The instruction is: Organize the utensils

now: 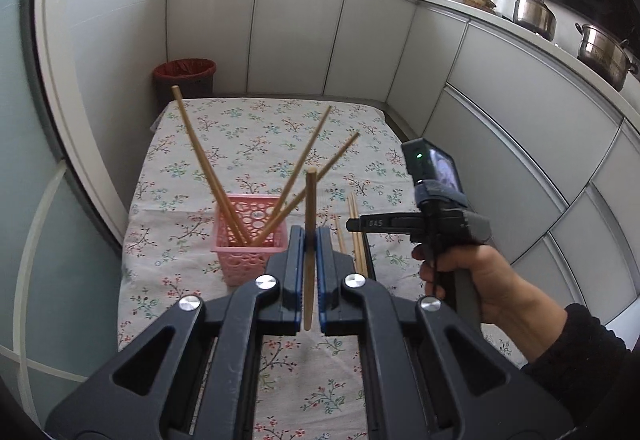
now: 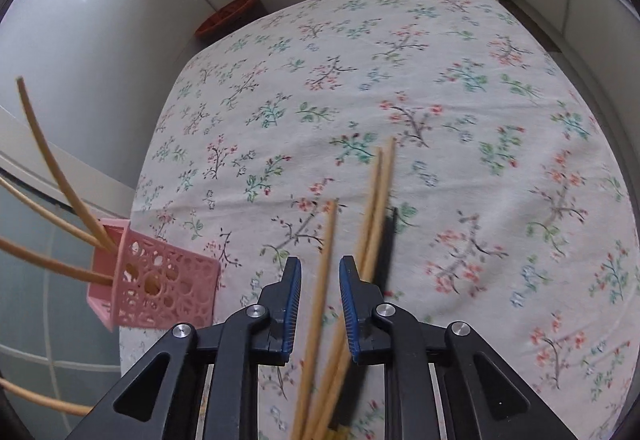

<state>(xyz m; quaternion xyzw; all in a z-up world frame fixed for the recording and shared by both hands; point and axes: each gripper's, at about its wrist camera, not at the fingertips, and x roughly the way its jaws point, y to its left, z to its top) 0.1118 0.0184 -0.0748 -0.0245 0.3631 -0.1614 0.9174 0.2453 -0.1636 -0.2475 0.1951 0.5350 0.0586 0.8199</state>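
Observation:
My left gripper (image 1: 310, 240) is shut on one wooden chopstick (image 1: 310, 199), which stands upright between the blue pads. Just left of it and beyond sits a pink perforated basket (image 1: 250, 240) (image 2: 160, 280) with three chopsticks (image 1: 200, 151) leaning out of it. To the right, several loose chopsticks (image 1: 357, 236) (image 2: 378, 191) lie on the cloth. My right gripper (image 2: 320, 280) hangs over them, open, with one chopstick (image 2: 326, 248) lying in the gap and touching neither pad. A hand (image 1: 460, 272) holds that tool at the right of the left wrist view.
A floral cloth (image 1: 248, 135) (image 2: 460, 79) covers the table. A red bin (image 1: 184, 73) (image 2: 232, 15) stands on the floor past the far left corner. White cabinets (image 1: 500, 111) run behind and along the right, with steel pots (image 1: 534, 13) on the counter above.

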